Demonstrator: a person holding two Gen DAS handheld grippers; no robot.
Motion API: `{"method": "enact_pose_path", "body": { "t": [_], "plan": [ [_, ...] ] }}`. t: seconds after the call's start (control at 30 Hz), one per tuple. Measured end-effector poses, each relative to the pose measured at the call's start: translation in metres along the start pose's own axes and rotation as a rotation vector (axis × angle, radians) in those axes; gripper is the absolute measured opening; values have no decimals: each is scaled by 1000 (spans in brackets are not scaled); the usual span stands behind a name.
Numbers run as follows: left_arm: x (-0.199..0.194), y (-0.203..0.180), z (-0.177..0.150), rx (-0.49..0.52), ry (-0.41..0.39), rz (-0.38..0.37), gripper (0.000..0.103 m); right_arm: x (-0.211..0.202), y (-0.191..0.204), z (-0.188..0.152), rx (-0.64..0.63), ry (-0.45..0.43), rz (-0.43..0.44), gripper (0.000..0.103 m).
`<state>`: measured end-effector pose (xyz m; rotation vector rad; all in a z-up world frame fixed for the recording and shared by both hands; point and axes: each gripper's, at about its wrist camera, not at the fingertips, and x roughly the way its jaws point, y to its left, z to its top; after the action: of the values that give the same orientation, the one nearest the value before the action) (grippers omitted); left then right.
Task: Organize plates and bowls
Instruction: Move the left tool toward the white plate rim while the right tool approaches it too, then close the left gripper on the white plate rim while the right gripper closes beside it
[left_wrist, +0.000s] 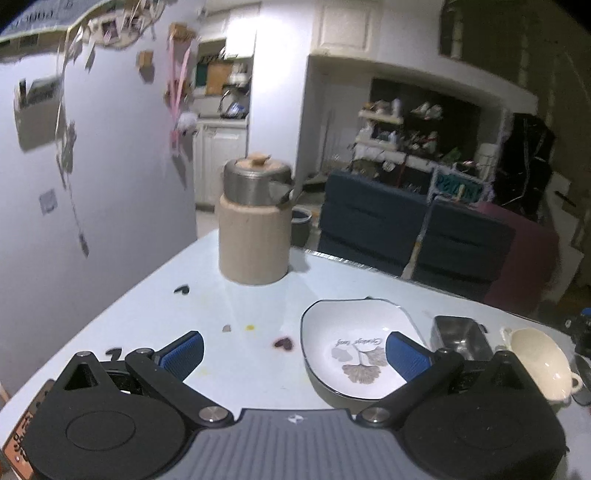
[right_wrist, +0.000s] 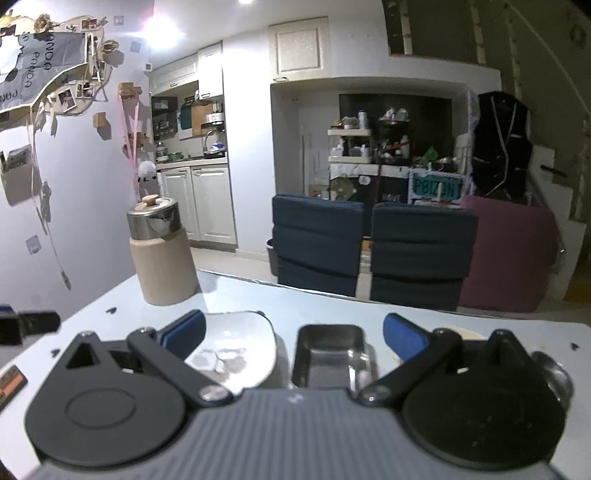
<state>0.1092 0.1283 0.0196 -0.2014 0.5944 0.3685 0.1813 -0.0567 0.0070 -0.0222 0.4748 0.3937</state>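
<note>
A white leaf-print dish (left_wrist: 351, 347) with a dark rim lies on the pale table (left_wrist: 240, 302). My left gripper (left_wrist: 295, 350) is open and empty, its right finger (left_wrist: 404, 354) above the dish. A rectangular steel tray (left_wrist: 461, 338) and a cream handled bowl (left_wrist: 539, 358) sit to the right. In the right wrist view, my right gripper (right_wrist: 293, 336) is open and empty above the steel tray (right_wrist: 332, 354), with the leaf-print dish (right_wrist: 236, 350) to its left. A cream bowl's rim (right_wrist: 469, 334) and a small steel bowl (right_wrist: 554, 373) show behind the right finger.
A beige-wrapped steel canister (left_wrist: 255, 225) with a cork lid stands at the table's far left, also in the right wrist view (right_wrist: 162, 254). Two dark blue chairs (right_wrist: 369, 251) stand behind the far edge. Small stains and stickers (left_wrist: 282, 343) dot the tabletop. A wall runs along the left.
</note>
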Motion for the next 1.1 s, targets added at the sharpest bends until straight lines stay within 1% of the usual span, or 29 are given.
{"method": "enact_pose_path", "body": {
  "t": [0.03, 0.1, 0.2, 0.23, 0.3, 0.37, 0.47, 0.6, 0.63, 0.7, 0.77, 0.8, 0.83, 0.87, 0.9, 0.93, 0.97, 1.0, 1.03, 1.1],
  "plan": [
    [6, 1, 3, -7, 11, 14, 103, 7, 1, 5, 7, 5, 3, 103],
    [19, 1, 8, -13, 24, 13, 103, 23, 3, 13, 16, 16, 18, 103],
    [39, 3, 15, -22, 40, 25, 103, 49, 3, 23, 14, 53, 81, 103],
    [46, 2, 17, -24, 45, 32, 103, 57, 3, 24, 20, 61, 89, 103],
    [59, 3, 19, -33, 52, 31, 103, 73, 3, 27, 32, 81, 77, 103],
    [73, 3, 19, -36, 72, 16, 103, 86, 3, 28, 32, 103, 75, 103],
    [92, -1, 19, -24, 99, -20, 103, 109, 4, 27, 22, 133, 49, 103],
    [116, -1, 16, -75, 132, -83, 103, 135, -1, 21, 82, 209, 73, 103],
    [122, 1, 16, -101, 149, -89, 103, 142, -3, 18, 97, 231, 100, 101],
    [133, 7, 15, -163, 180, -95, 103, 156, -4, 14, 91, 279, 123, 91],
    [144, 13, 15, -214, 212, -103, 101, 168, -3, 11, 80, 313, 127, 76],
    [149, 14, 14, -230, 225, -100, 98, 174, -5, 8, 92, 331, 143, 72],
    [154, 16, 14, -243, 242, -97, 95, 181, -8, 5, 112, 357, 163, 62],
    [159, 17, 13, -247, 259, -96, 88, 188, -10, 3, 130, 379, 175, 53],
    [163, 17, 11, -247, 272, -94, 82, 194, -12, 0, 147, 396, 177, 48],
    [167, 18, 10, -246, 286, -92, 80, 200, -14, -3, 163, 407, 174, 42],
    [172, 18, 9, -245, 297, -90, 75, 204, -16, -5, 174, 417, 171, 38],
    [176, 19, 8, -244, 309, -87, 72, 209, -18, -7, 187, 423, 170, 32],
    [179, 20, 7, -247, 317, -87, 70, 213, -20, -8, 199, 426, 175, 28],
    [185, 24, 5, -256, 330, -95, 66, 220, -24, -11, 217, 435, 182, 26]
  ]
}}
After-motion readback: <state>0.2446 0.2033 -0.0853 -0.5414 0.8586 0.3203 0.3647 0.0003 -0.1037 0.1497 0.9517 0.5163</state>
